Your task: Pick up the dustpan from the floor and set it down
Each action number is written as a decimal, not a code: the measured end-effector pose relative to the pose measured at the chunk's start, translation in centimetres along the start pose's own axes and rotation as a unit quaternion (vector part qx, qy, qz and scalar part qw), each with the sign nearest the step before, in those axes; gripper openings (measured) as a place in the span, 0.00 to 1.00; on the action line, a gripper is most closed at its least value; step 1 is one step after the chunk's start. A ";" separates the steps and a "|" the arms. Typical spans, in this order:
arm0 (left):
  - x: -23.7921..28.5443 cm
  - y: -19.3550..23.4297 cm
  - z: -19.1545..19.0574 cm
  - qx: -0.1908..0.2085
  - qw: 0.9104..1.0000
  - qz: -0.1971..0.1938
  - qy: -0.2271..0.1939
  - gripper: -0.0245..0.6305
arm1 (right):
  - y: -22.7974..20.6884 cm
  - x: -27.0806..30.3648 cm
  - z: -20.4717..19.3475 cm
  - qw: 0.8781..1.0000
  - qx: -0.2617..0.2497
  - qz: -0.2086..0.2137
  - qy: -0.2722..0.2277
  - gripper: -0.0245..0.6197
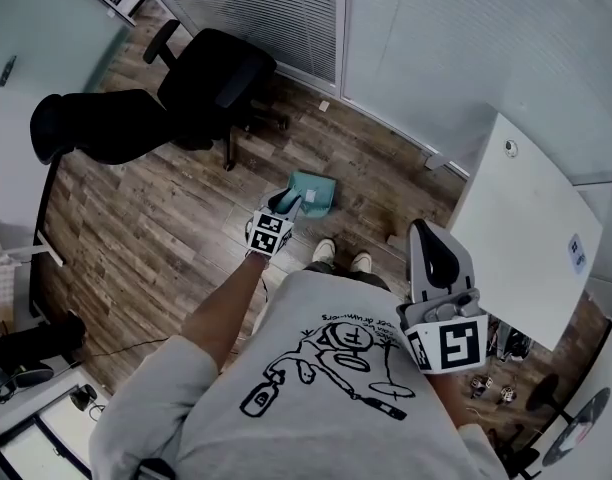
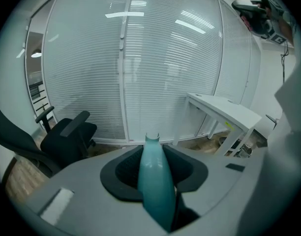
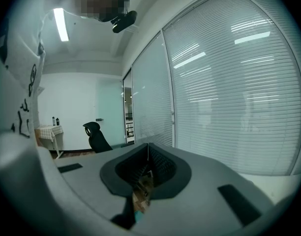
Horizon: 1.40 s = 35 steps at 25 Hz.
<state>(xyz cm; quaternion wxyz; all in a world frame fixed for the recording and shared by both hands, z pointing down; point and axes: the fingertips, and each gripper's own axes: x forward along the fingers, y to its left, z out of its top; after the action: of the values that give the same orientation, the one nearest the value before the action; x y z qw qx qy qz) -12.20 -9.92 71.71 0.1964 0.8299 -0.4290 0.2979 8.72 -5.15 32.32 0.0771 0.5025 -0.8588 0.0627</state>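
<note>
In the head view the teal dustpan (image 1: 314,192) is low over the wood floor, just ahead of the person's shoes (image 1: 341,256); I cannot tell whether it touches the boards. My left gripper (image 1: 286,206) reaches down to it and is shut on its handle. In the left gripper view the teal handle (image 2: 154,181) runs up between the jaws, and the pan itself is hidden there. My right gripper (image 1: 436,253) is held up at the person's right side, beside the white desk. Its jaws (image 3: 148,149) meet with nothing between them.
Two black office chairs (image 1: 211,78) (image 1: 101,123) stand at the back left. A white desk (image 1: 521,233) is at the right, with small items on the floor under it. A glass wall with blinds (image 1: 286,8) closes the far side.
</note>
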 end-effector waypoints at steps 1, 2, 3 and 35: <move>0.2 0.1 -0.2 -0.001 1.000 0.000 0.001 0.22 | 0.0 0.0 0.0 1.000 0.000 0.000 0.001 0.05; 0.4 0.3 -0.3 -0.001 1.000 0.000 0.001 0.22 | 0.0 0.0 0.1 1.000 0.000 -0.001 0.002 0.05; 0.6 0.4 -0.5 -0.002 1.000 0.000 0.001 0.22 | -0.1 -0.1 0.0 1.000 -0.001 -0.002 0.003 0.05; 1.7 1.3 -7.5 -0.034 0.992 0.022 0.119 0.22 | -1.6 -0.4 -0.9 1.000 0.000 -0.007 0.008 0.04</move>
<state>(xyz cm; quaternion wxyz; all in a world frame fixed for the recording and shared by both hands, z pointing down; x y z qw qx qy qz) -15.01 -7.27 78.52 0.2680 0.7714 -0.4308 0.3841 10.37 -5.40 33.13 0.0844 0.5080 -0.8547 0.0659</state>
